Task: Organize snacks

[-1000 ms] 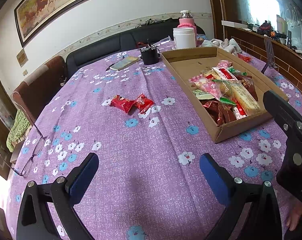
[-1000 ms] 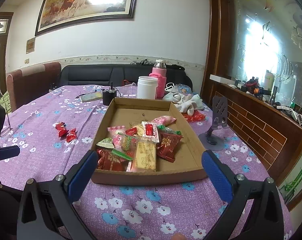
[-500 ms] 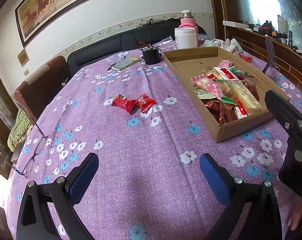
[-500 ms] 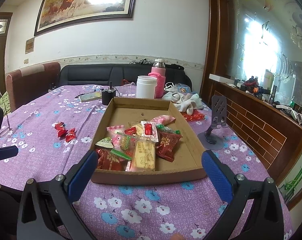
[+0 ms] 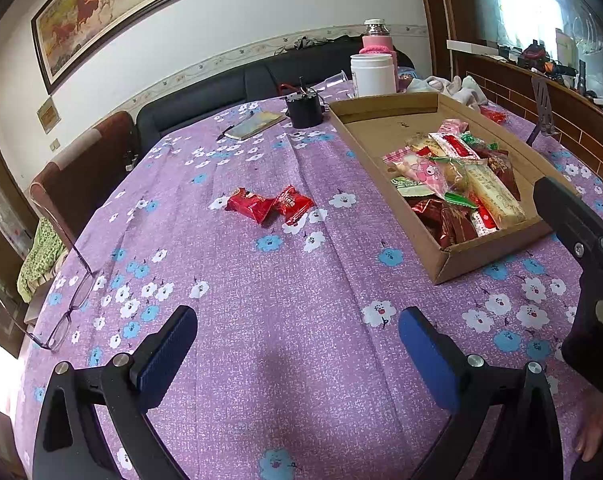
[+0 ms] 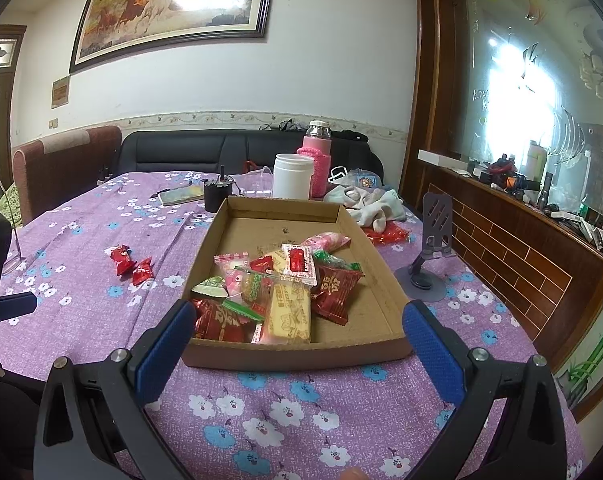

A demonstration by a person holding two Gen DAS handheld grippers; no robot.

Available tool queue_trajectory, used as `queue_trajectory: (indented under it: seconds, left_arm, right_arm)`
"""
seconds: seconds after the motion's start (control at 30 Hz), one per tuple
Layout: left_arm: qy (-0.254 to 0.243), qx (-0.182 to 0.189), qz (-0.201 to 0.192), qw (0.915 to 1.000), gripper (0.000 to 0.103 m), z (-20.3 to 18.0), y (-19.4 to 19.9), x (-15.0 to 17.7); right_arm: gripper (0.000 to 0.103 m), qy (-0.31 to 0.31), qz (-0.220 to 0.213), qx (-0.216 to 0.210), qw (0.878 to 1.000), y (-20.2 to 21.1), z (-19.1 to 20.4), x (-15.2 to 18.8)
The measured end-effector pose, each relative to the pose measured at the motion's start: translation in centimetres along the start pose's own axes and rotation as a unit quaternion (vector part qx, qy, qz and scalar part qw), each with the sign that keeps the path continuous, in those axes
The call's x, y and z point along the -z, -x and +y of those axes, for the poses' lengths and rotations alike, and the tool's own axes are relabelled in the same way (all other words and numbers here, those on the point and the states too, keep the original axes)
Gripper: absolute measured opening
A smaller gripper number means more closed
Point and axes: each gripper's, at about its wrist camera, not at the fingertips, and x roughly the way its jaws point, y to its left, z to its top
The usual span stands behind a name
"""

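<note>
Two red snack packets [image 5: 271,205] lie side by side on the purple flowered tablecloth, left of a shallow cardboard box [image 5: 385,109]. The box holds several wrapped snacks [image 5: 457,184] piled at its near end. My left gripper [image 5: 297,344] is open and empty, low over the cloth well short of the red packets. My right gripper [image 6: 297,340] is open and empty, just before the box's near wall [image 6: 293,354]. The red packets also show in the right wrist view [image 6: 131,266], left of the box. The right gripper's body [image 5: 581,264] shows at the left wrist view's right edge.
A white jar [image 6: 293,176], a pink-sleeved bottle [image 6: 316,158], a black cup [image 6: 217,196] and a notebook [image 6: 181,195] stand behind the box. White cloths [image 6: 365,204], a red packet [image 6: 387,235] and a grey phone stand [image 6: 429,256] lie right of it. Glasses [image 5: 67,312] rest near the table's left edge.
Both views have shifted very slightly; the left gripper has eased a little nearer the red packets. Both grippers stay open and nothing on the table has moved.
</note>
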Motion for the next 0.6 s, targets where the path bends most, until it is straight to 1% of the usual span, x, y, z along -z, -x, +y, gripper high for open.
queue_trajectory:
  seconds: [0.6]
  left_arm:
    - [0.004, -0.006, 0.002, 1.0, 0.102, 0.22, -0.1, 0.02]
  right_arm:
    - [0.103, 0.0, 0.0, 0.0, 1.0, -0.01, -0.01, 0.0]
